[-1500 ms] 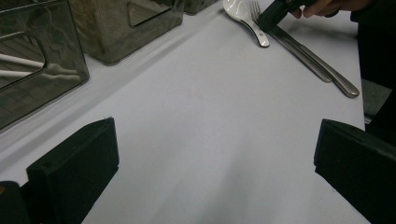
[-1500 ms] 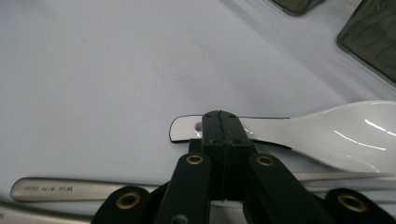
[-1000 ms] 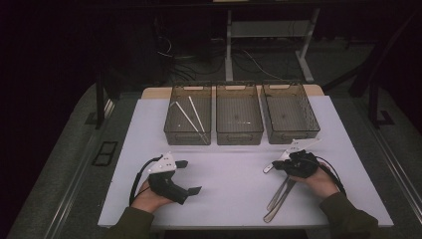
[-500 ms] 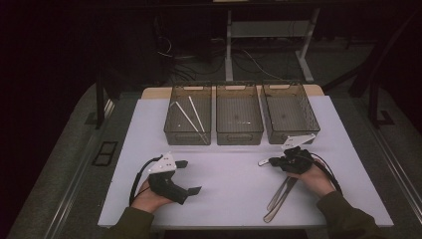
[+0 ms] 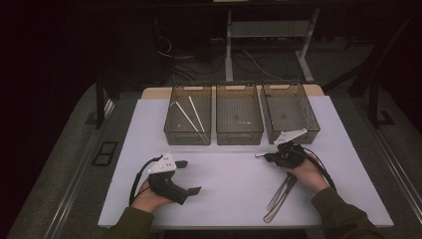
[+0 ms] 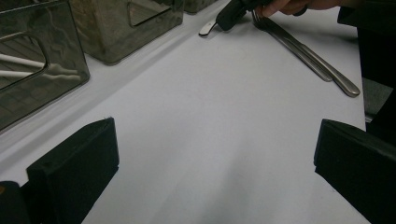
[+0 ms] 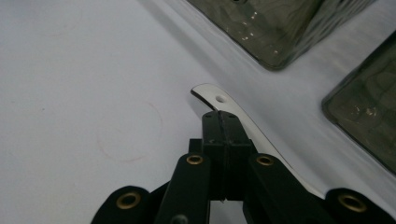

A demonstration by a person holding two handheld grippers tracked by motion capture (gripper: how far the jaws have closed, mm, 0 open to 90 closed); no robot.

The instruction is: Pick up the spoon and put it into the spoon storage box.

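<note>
Your left gripper (image 5: 188, 176) rests on the white table (image 5: 229, 189) at the near left, its jaws spread wide apart with nothing between them, as the left gripper view shows bare tabletop between the two black pads. Beyond it, along the far side of the table, three smoky plastic bins stand in a row: the left bin (image 5: 188, 134) holds two pale sticks (image 5: 191, 117), the middle bin (image 5: 239, 133) and the right bin (image 5: 291, 131) sit just beside it. Your right gripper (image 5: 263, 156) sits in front of the right bin, its jaws pressed together on the handle of a piece of steel cutlery (image 7: 233, 112), whose rounded end with a small hole pokes out past the jaw tips in the right gripper view; which kind of cutlery it is cannot be told. Near your right hand (image 5: 306, 172), two more utensils (image 5: 279, 196) lie side by side on the table, pointing toward the near edge
</note>
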